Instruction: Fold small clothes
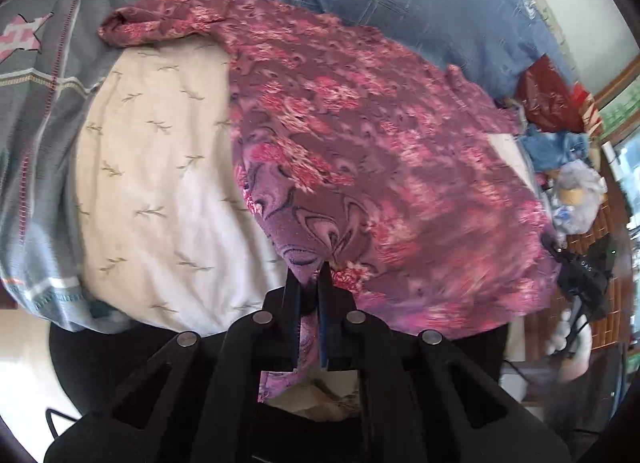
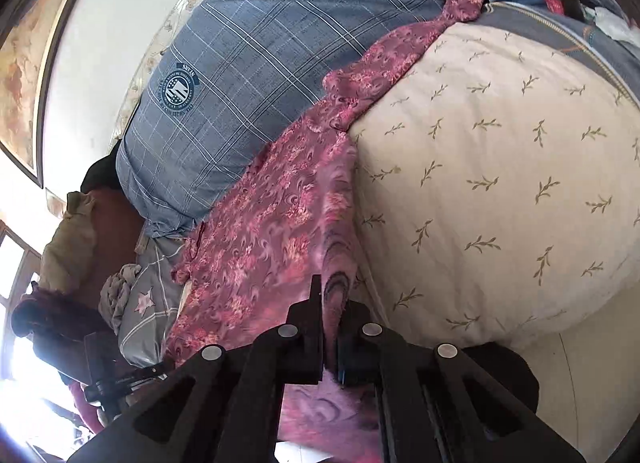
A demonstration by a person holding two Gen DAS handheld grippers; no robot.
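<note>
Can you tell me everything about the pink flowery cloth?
The cloth is thin, soft-looking fabric, purple-pink with pink flowers and dark swirls. It lies spread and wrinkled across a cream bedcover with small leaf prints, its far edge against a blue checked pillow. One part at the far end is bunched up. The left claw and right claw each pinch an edge, lifting it slightly.

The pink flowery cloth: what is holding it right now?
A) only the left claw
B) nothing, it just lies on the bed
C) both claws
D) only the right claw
C: the pink flowery cloth runs in between the shut fingers of the left claw, and the right wrist view shows the right claw pinching it too.
</note>
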